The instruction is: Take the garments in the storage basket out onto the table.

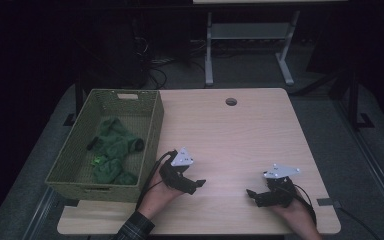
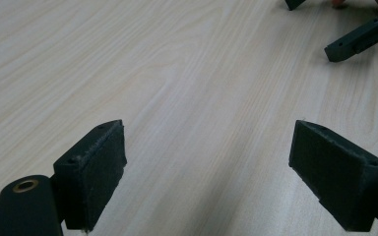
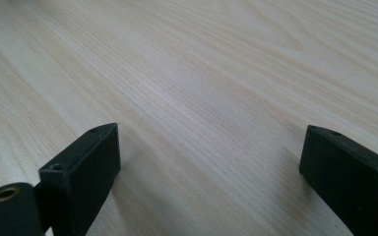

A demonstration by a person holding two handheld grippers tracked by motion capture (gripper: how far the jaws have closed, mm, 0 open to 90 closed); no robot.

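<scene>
Green cloth (image 1: 114,150) sits bunched in the wicker basket (image 1: 152,134), just left of our left gripper (image 1: 196,183), so that one's nearer; right gripper (image 1: 251,195) is well apart. Both gape wide, holding nothing.

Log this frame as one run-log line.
left claw: open, empty, over table | right claw: open, empty | green cloth: in basket | contact: none
</scene>
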